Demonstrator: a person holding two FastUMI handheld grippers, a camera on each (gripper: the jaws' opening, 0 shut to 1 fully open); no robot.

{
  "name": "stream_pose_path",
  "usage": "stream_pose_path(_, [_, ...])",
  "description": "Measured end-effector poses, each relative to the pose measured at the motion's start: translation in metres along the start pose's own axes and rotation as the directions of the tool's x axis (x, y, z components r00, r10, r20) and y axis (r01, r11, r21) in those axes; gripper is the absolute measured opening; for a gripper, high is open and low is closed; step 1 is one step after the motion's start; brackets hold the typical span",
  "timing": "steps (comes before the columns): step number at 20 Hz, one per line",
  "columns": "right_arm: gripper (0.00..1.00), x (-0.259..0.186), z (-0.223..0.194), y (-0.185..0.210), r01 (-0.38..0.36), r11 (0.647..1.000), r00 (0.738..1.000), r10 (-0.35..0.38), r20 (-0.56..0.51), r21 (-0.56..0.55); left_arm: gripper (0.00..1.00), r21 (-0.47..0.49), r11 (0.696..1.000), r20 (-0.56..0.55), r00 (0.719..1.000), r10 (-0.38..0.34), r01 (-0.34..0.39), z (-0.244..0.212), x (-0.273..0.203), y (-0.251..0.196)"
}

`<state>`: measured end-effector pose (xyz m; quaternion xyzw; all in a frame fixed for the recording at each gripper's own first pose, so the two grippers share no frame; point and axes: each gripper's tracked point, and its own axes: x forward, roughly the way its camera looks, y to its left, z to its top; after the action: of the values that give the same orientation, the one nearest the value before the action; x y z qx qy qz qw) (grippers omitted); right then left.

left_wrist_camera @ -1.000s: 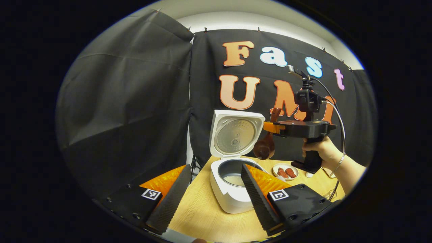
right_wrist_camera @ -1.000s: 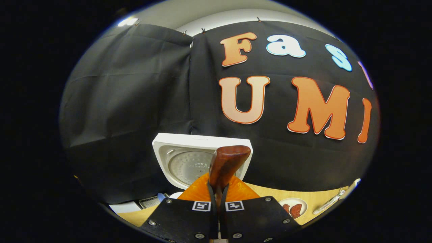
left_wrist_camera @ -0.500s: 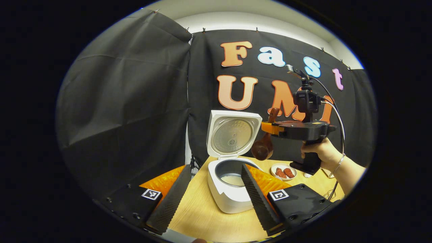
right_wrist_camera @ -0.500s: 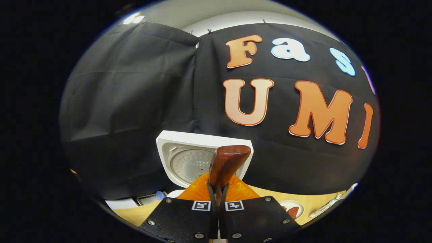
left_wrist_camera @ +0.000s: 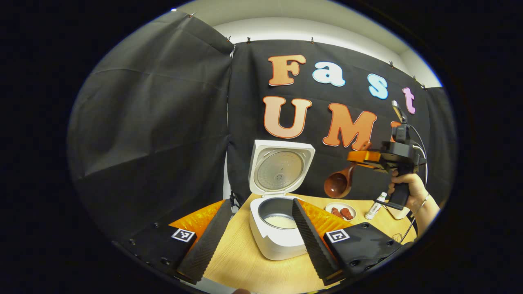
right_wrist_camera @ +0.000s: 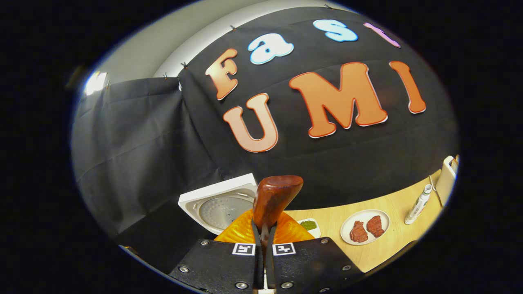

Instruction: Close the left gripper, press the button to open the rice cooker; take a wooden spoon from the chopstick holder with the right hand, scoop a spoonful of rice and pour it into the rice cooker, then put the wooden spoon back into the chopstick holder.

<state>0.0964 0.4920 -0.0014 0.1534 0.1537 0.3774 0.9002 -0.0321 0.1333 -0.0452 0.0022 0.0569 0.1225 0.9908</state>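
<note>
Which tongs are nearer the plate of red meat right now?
Right, as far as I can judge. The right tongs, shut on the wooden spoon, hang above the plate. The left tongs sit open on the near side of the rice cooker.

No readable text on any object (bottle (right_wrist_camera: pixel 417 205) label too small).

A light wooden table (right_wrist_camera: pixel 380 253) carries a white plate (right_wrist_camera: pixel 365 230) with two reddish-brown pieces of food on it; just left of it sits a small white dish (right_wrist_camera: pixel 309 226) of something green; right of the plate stands a slim white bottle (right_wrist_camera: pixel 417 204).
</note>
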Motion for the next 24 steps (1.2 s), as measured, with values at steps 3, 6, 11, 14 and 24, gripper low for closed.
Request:
stream_pose_path(3, [0.01, -0.036, 0.016, -0.046, 0.079, 0.997, 0.996, -0.079, 0.038, 0.002, 1.0, 0.009, 1.0, 0.007, 1.0, 0.001, -0.001, 0.001, 0.003, -0.004])
stream_pose_path(6, [0.01, -0.076, 0.024, -0.091, 0.149, 0.989, 0.987, -0.15, 0.063, 0.023, 1.0, 0.017, 1.0, 0.004, 1.0, -0.009, 0.009, 0.0, 0.004, -0.011])
stream_pose_path(11, [0.01, -0.153, 0.014, -0.162, 0.283, 0.957, 0.954, -0.287, 0.088, 0.058, 1.0, 0.032, 0.999, 0.029, 0.999, -0.042, 0.041, 0.01, 0.007, -0.028])
stream_pose_path(14, [0.01, -0.198, 0.002, -0.204, 0.359, 0.929, 0.927, -0.367, 0.078, 0.093, 1.0, 0.05, 0.997, 0.035, 0.997, -0.066, 0.064, 0.013, 0.01, -0.042])
stream_pose_path(24, [0.01, -0.295, -0.054, -0.31, 0.56, 0.811, 0.819, -0.573, 0.033, 0.17, 1.0, 0.08, 0.99, 0.058, 0.991, -0.123, 0.118, 0.027, 0.01, -0.084])
